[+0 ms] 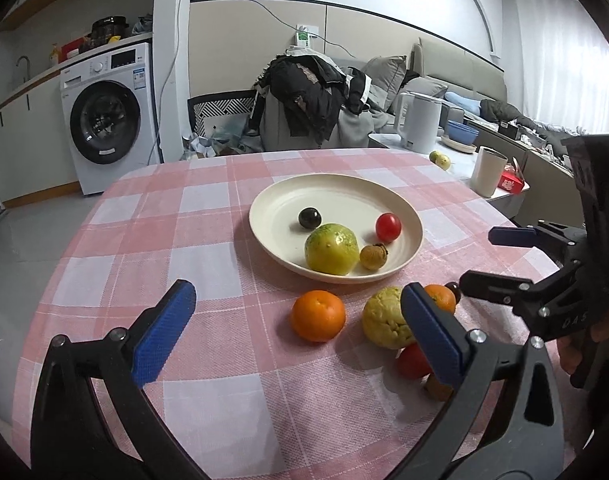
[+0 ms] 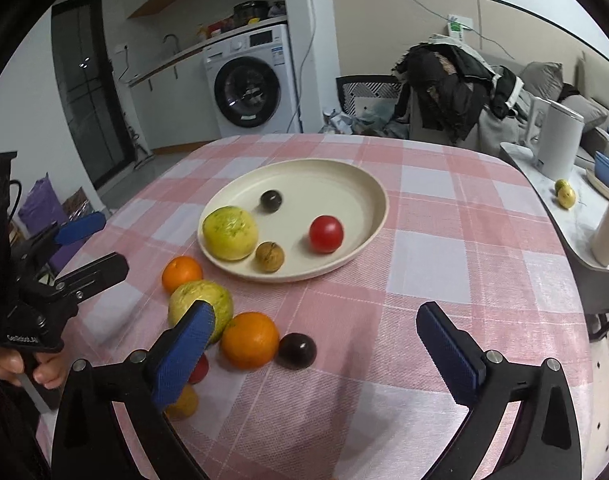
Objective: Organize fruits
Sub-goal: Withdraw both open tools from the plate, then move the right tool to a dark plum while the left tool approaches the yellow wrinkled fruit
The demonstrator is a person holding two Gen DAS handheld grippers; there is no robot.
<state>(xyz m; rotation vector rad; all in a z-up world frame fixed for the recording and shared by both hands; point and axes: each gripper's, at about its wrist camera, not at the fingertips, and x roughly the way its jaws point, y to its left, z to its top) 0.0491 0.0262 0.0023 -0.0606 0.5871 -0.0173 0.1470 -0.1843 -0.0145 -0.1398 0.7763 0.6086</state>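
Observation:
A cream plate [image 1: 336, 188] [image 2: 344, 172] on the pink checked cloth holds a large yellow-green fruit [image 1: 331, 248], a dark plum [image 1: 309, 218], a red tomato [image 1: 388, 227] and a small brown fruit [image 1: 372, 256]. In front of the plate lie two oranges [image 2: 182, 274] [image 2: 249, 340], a bumpy yellow fruit [image 2: 198, 304], a dark plum [image 2: 298, 350], a small tomato [image 2: 200, 368] and a small orange-yellow fruit [image 2: 184, 402]. My left gripper [image 1: 298, 294] [image 2: 111, 242] and right gripper [image 2: 314, 311] [image 1: 480, 258] both hover open and empty over these loose fruits.
A side table to the right carries a white kettle [image 1: 420, 122], a white cup [image 1: 488, 170], blue bowls and two small yellow fruits [image 2: 565, 194]. Behind the table stand a chair piled with clothes [image 1: 312, 92] and a washing machine [image 1: 108, 116].

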